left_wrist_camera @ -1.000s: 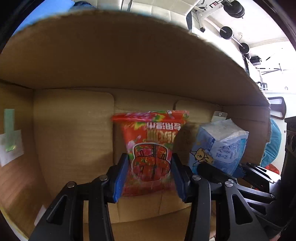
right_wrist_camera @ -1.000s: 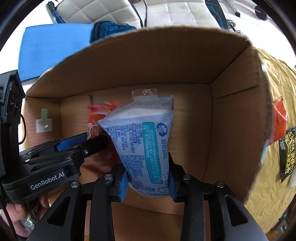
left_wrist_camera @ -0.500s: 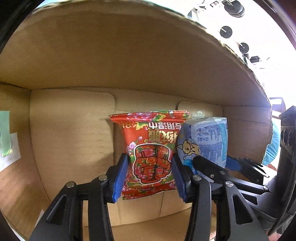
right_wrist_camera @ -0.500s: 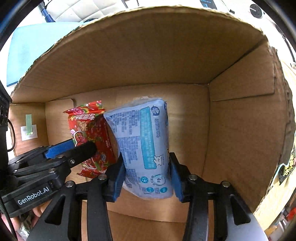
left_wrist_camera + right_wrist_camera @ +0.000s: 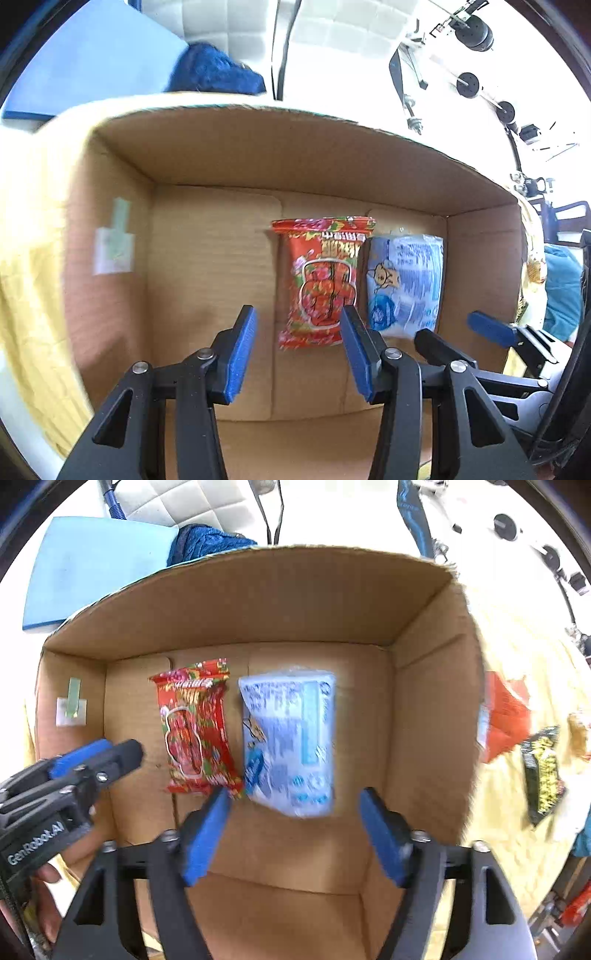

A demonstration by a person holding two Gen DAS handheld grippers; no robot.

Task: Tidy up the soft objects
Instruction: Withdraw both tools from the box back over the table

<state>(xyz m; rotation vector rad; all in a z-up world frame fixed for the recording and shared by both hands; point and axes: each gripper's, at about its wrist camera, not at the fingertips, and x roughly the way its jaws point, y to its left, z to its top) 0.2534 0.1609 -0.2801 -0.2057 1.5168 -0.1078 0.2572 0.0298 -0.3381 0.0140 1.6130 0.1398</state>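
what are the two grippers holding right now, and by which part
Nothing is held. The left gripper and the right gripper are both open, and the red snack packet and blue tissue pack lie side by side on the cardboard box floor.

Both wrist views look down, close, into the same cardboard box [image 5: 295,155], each catching the other claw.
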